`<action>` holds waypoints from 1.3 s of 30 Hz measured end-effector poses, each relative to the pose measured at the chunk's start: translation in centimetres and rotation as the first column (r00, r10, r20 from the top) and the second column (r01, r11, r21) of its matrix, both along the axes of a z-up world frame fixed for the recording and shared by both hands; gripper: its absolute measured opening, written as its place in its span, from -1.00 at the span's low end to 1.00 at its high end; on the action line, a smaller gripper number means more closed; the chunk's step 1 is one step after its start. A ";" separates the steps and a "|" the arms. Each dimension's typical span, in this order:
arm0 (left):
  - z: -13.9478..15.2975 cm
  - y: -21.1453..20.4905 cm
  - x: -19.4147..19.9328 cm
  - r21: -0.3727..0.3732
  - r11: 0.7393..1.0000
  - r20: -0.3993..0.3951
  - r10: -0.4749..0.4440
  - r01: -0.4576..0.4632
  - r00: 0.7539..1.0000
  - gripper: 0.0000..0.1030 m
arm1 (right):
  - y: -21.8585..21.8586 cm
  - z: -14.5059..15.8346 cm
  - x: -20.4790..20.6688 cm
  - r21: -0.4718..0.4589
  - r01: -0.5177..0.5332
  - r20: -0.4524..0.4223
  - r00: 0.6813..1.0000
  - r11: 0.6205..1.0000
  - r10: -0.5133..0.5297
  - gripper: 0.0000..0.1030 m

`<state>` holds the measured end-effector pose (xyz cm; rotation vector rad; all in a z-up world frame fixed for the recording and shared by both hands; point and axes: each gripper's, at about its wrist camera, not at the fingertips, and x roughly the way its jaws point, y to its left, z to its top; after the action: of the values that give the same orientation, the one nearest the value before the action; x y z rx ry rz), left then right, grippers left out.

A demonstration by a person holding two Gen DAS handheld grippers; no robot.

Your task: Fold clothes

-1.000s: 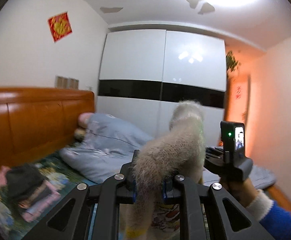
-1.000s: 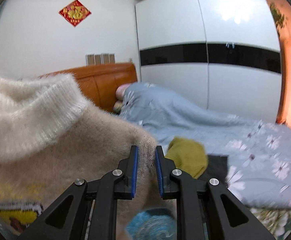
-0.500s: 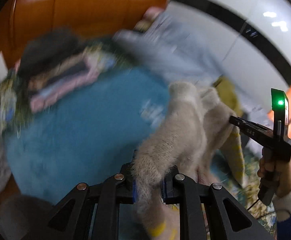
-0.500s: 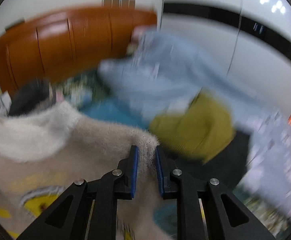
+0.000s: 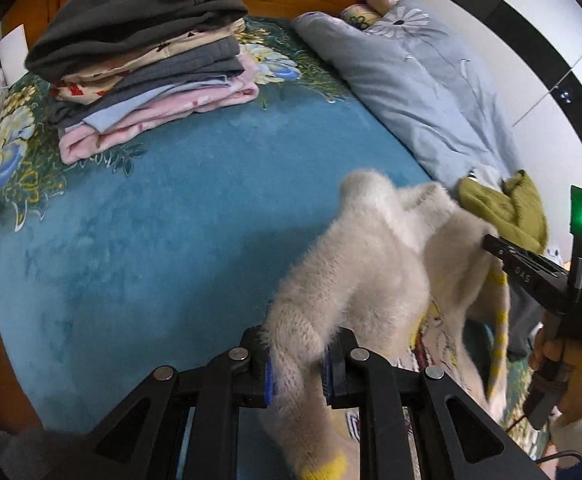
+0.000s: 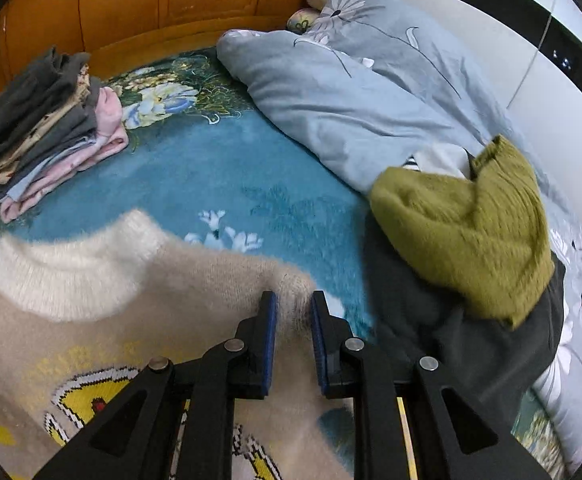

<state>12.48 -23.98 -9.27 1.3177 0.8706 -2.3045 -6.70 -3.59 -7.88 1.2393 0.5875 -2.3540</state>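
Note:
A fluffy cream sweater with a yellow knitted figure hangs between both grippers over a blue bedspread. My left gripper is shut on one shoulder of it. In the right wrist view the same cream sweater fills the lower left, its white collar toward the headboard, and my right gripper is shut on its other shoulder. The right gripper also shows at the right edge of the left wrist view, held by a hand in a blue sleeve.
A stack of folded clothes lies near the orange wooden headboard. A grey-blue quilt runs along the far side. An olive-green sweater lies on a dark garment at the right. A white wardrobe stands behind.
Both grippers have come down and tipped from facing the wardrobe to looking down at the bed, carrying the cream sweater low over the blue bedspread. Both grips stayed shut.

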 end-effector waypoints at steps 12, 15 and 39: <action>-6.9 -4.5 -2.2 0.218 0.971 0.050 0.085 -0.094 0.995 -0.57 | -4.8 -7.1 -5.6 0.134 0.045 0.108 0.992 0.990 -0.060 -0.63; -7.6 -4.8 -2.2 0.232 0.967 0.071 0.094 -0.108 0.993 -0.28 | -5.3 -8.4 -6.3 0.156 0.058 0.132 0.988 0.986 -0.079 -0.61; -5.9 -4.6 0.7 0.288 0.954 0.043 0.079 -0.088 0.996 0.05 | 18.9 -5.4 2.8 -0.041 0.379 0.286 0.891 0.924 -0.353 0.19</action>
<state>13.17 -28.59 -15.13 1.3966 1.2671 -2.1452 -3.92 15.28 -13.30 1.7181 0.1546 -2.4019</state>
